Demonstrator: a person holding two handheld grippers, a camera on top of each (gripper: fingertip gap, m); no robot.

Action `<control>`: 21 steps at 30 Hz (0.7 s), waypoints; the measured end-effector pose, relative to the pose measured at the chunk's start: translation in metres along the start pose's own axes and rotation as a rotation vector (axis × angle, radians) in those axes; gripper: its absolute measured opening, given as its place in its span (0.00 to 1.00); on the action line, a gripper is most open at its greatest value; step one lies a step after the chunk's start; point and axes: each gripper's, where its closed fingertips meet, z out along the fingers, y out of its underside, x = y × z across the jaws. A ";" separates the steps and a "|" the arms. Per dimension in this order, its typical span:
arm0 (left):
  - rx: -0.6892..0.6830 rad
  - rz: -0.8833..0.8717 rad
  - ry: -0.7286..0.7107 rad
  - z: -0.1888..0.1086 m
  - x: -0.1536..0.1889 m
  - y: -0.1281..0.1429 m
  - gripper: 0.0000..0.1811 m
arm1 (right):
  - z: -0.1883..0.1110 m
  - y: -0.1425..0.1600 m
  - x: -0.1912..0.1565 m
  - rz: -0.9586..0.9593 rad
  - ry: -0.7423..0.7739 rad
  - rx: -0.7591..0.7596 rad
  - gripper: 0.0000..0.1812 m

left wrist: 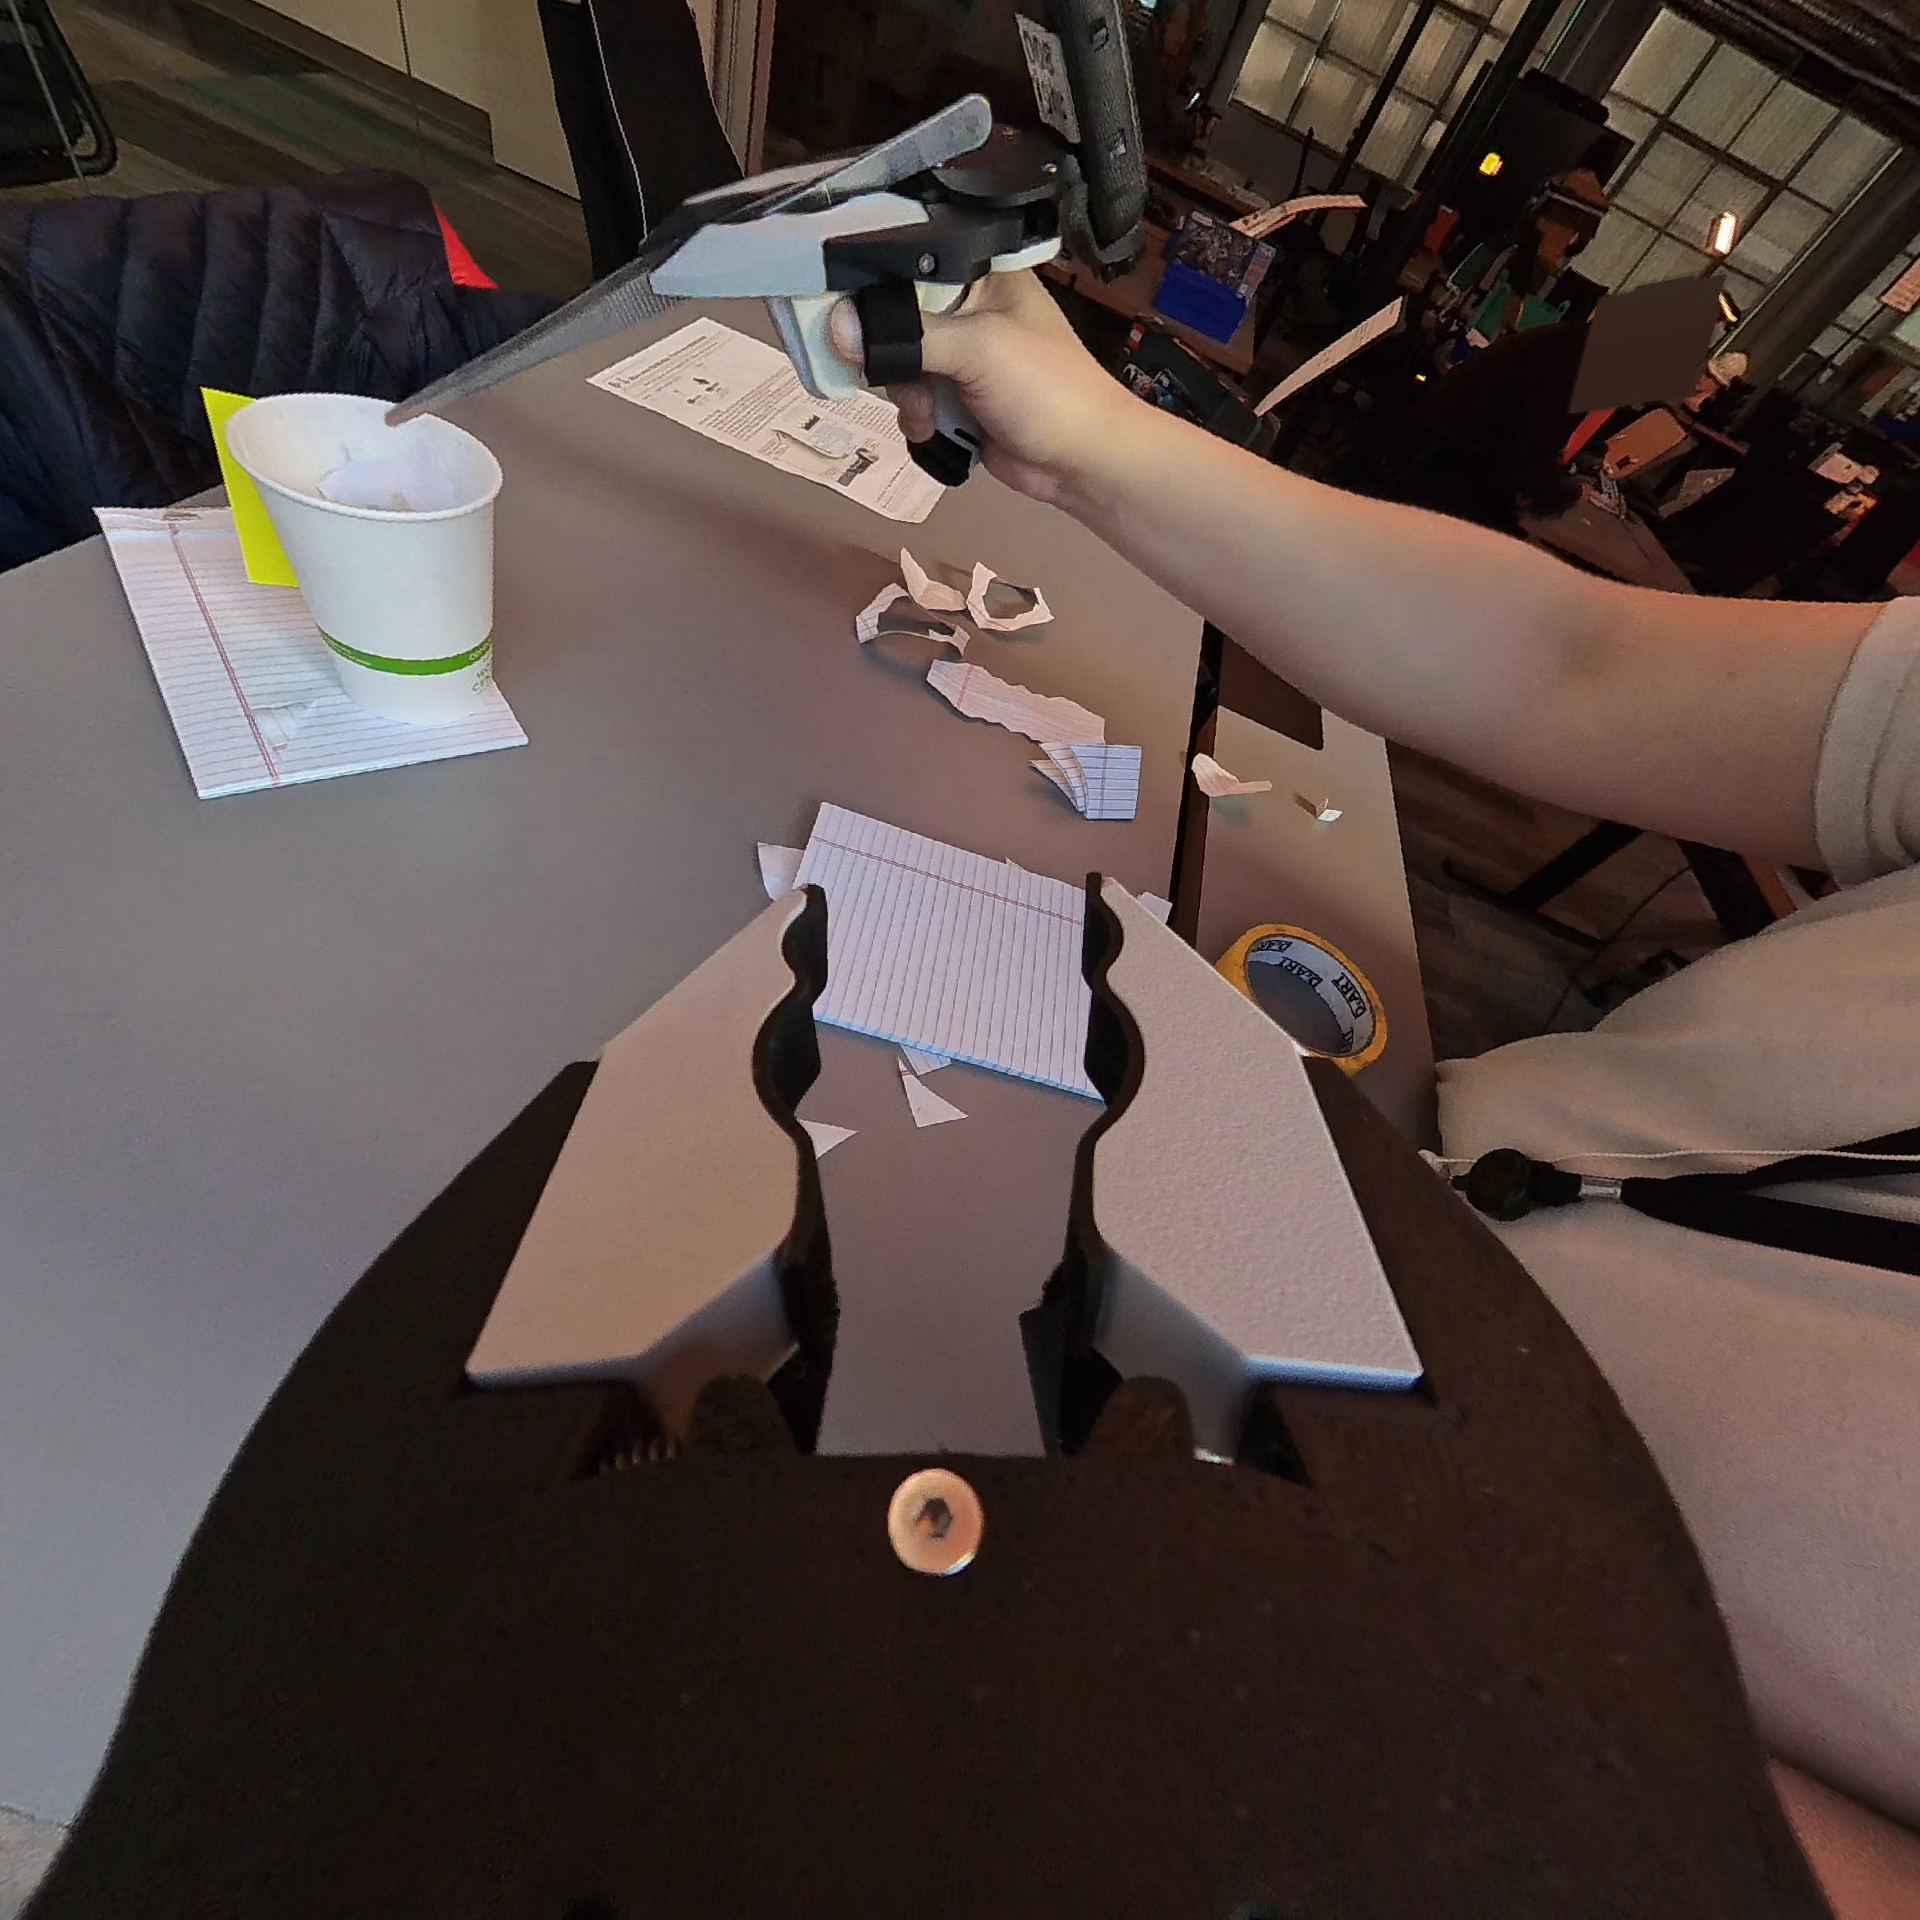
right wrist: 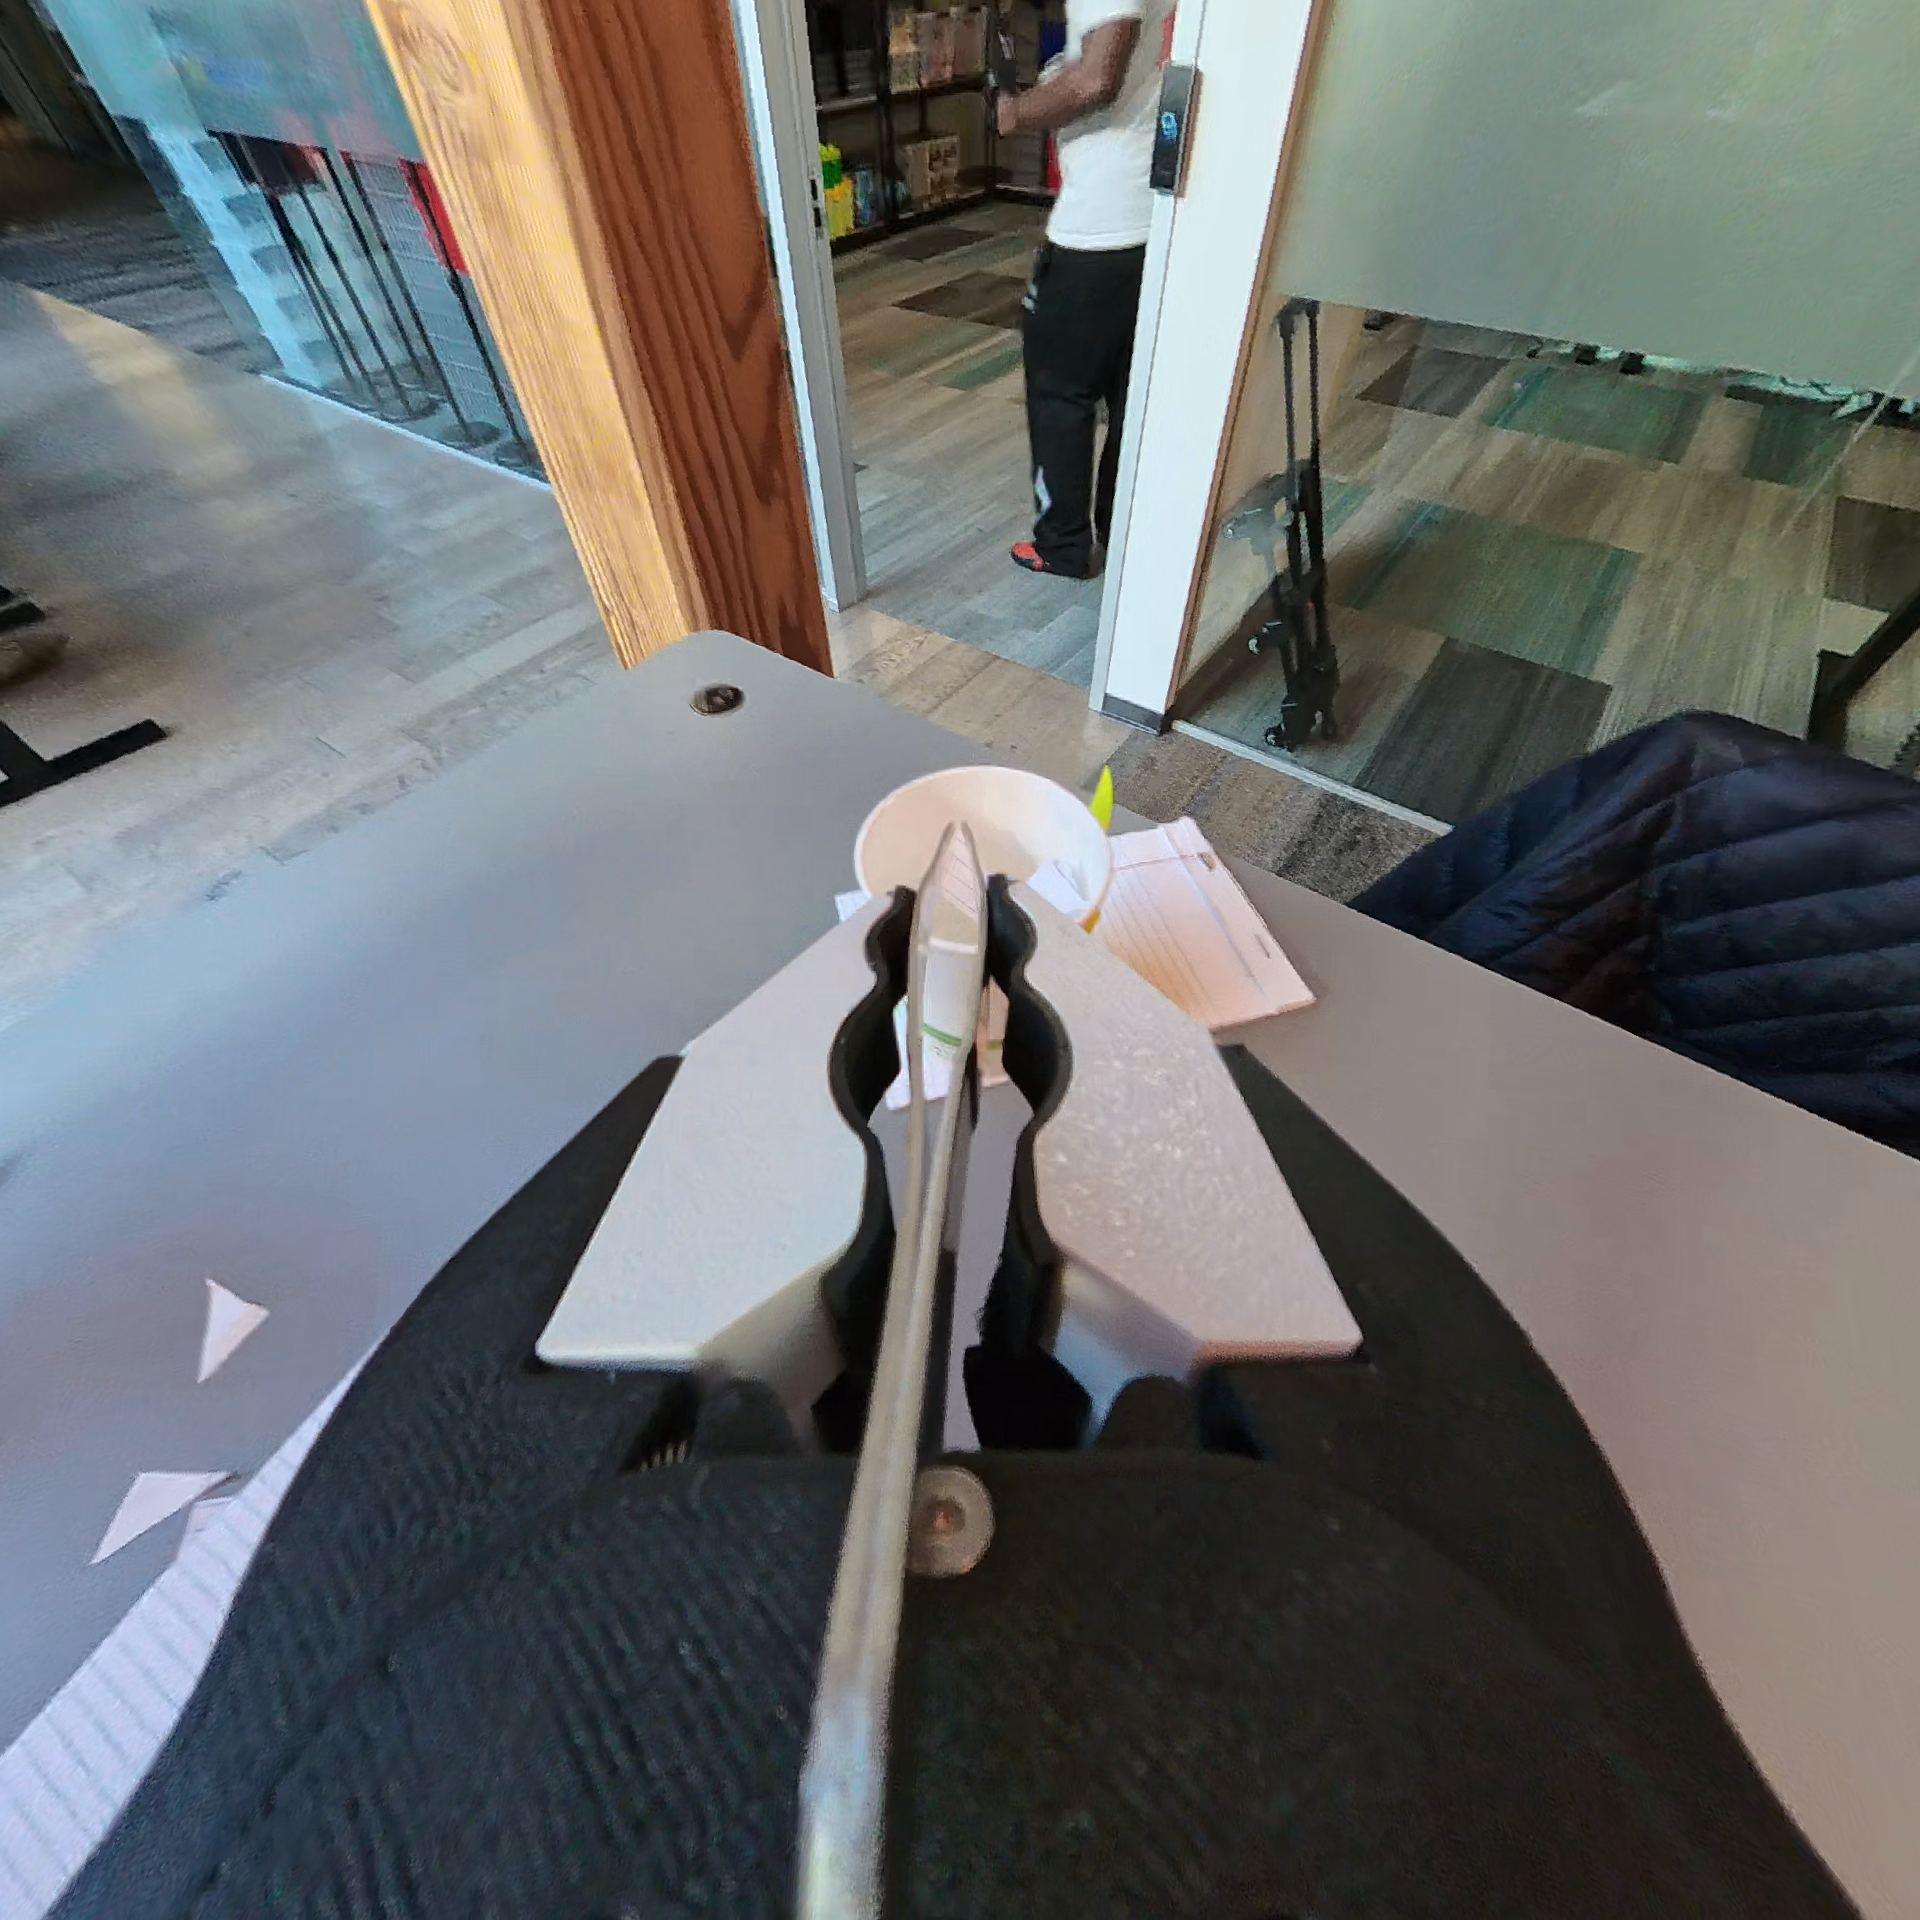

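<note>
My right gripper is shut on long metal tweezers that run out between its fingers. The tweezer tips hang over the mouth of a white paper cup with a green band. In the left wrist view the right gripper is held in a hand above the table, and the tweezers slope down to the rim of the cup, which holds white paper scraps. My left gripper is open and empty, low over a torn lined sheet.
The cup stands on a lined pad by a yellow note on the grey table. Torn paper scraps, a printed sheet and a yellow tape roll lie around. A dark jacket lies at the table's edge. A person stands in a doorway. Left tips to right tips: about 30 cm.
</note>
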 end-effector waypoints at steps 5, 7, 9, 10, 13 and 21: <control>0.008 -0.003 -0.006 -0.003 -0.001 0.000 0.26 | -0.030 -0.007 -0.055 -0.117 -0.101 0.034 0.09; 0.008 -0.003 -0.007 -0.004 0.000 0.000 0.27 | -0.049 0.007 -0.082 -0.176 -0.144 -0.005 0.09; 0.010 0.000 -0.010 -0.005 0.000 0.000 0.27 | -0.067 0.028 -0.110 -0.134 -0.216 -0.027 0.09; 0.012 0.000 -0.011 -0.005 0.000 -0.001 0.27 | -0.075 0.041 -0.127 -0.106 -0.268 -0.041 0.09; 0.013 -0.004 -0.010 -0.005 -0.001 -0.001 0.27 | -0.089 0.078 -0.172 -0.089 -0.351 -0.092 0.10; 0.000 -0.010 -0.023 -0.004 -0.003 0.002 0.27 | -0.073 0.126 -0.229 -0.053 -0.399 -0.140 0.10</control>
